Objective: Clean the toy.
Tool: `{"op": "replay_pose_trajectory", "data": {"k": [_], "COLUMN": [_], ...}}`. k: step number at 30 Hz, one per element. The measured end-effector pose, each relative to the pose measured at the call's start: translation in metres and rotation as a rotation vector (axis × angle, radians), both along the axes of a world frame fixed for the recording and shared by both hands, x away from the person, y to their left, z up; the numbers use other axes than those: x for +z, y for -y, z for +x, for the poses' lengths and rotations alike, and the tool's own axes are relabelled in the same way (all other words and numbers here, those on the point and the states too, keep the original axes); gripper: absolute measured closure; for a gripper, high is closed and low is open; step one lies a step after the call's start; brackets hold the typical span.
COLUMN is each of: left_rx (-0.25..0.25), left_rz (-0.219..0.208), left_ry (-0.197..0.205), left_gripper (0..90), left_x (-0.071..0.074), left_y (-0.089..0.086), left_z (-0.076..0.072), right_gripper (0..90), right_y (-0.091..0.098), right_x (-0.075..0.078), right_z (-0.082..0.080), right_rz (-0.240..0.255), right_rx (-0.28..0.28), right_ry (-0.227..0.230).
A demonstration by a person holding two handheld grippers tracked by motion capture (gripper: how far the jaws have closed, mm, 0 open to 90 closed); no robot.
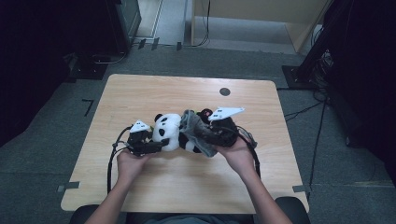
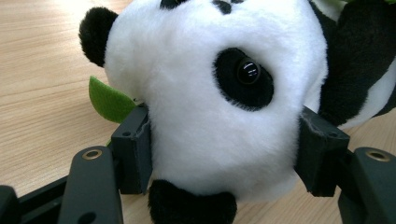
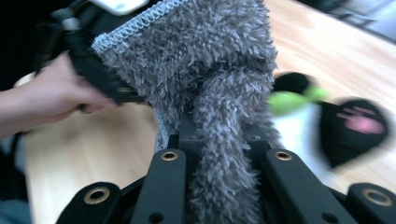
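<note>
Fingers (image 2: 133, 154) of left gripper (image 2: 224, 154) clamped on toy panda's (image 2: 210, 93) head, lying on wooden table (image 1: 187, 186); right gripper (image 3: 219, 149) pinched tight on grey fuzzy cloth (image 3: 205, 70), apparently draped across panda's body, picture blurred there.

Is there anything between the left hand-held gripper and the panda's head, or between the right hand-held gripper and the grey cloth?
Nothing visible does. The left hand-held gripper already has the plush panda's head between its jaws, both pads against the fur. The right hand-held gripper is shut on the grey fluffy cloth, held above the wooden table.
</note>
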State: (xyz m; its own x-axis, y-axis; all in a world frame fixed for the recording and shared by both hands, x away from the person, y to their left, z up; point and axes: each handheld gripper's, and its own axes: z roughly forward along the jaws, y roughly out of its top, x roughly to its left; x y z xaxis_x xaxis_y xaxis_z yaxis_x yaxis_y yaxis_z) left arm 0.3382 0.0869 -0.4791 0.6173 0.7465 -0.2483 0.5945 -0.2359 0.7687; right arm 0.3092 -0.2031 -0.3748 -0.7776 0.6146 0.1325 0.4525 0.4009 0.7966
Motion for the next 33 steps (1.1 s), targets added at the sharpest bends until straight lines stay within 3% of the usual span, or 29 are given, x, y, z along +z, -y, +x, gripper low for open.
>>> {"op": "replay_pose_trajectory", "data": {"k": [6,10,11,14,16,17,24,27,30,33], "left_rx": [-0.005,-0.005,-0.006,-0.006,-0.001,-0.001,-0.004,-0.005,-0.006,-0.007], "left_rz": [0.006,0.003,0.002,0.004,0.000,-0.001,0.006,0.009,0.009,0.009], "left_ry": [0.001,-0.002,-0.001,-0.002,-0.005,-0.005,-0.003,-0.001,-0.001,-0.001], "left_gripper": [32.3,32.3,32.3,32.4,32.8,32.9,33.0,33.0,33.0,33.0], "left_x": [0.000,0.001,0.000,0.000,0.000,0.000,0.000,0.000,0.000,0.000], "left_y": [0.000,0.000,-0.001,-0.001,-0.001,-0.001,-0.001,0.000,0.000,0.000], "left_z": [0.001,0.001,0.001,0.001,0.002,0.002,0.001,0.001,0.001,0.001], "right_gripper": [77.4,77.5,77.5,77.4,77.4,77.5,77.8,77.8,77.8,77.7], "right_y": [-0.039,-0.061,-0.071,-0.078,-0.082,-0.081,-0.067,-0.058,-0.053,-0.049], "right_x": [-0.014,-0.033,-0.045,-0.055,-0.061,-0.066,-0.076,-0.081,-0.083,-0.084], "right_z": [-0.008,-0.009,-0.009,-0.006,-0.002,0.001,-0.004,-0.007,-0.014,-0.017], "right_rz": [-0.038,-0.062,-0.084,-0.093,-0.105,-0.105,-0.136,-0.141,-0.180,-0.178], "right_rx": [0.117,0.183,0.202,0.193,0.165,0.134,0.075,0.068,0.085,0.085], "right_ry": [-0.022,-0.075,-0.091,-0.088,-0.058,-0.045,-0.043,-0.050,-0.017,-0.010]}}
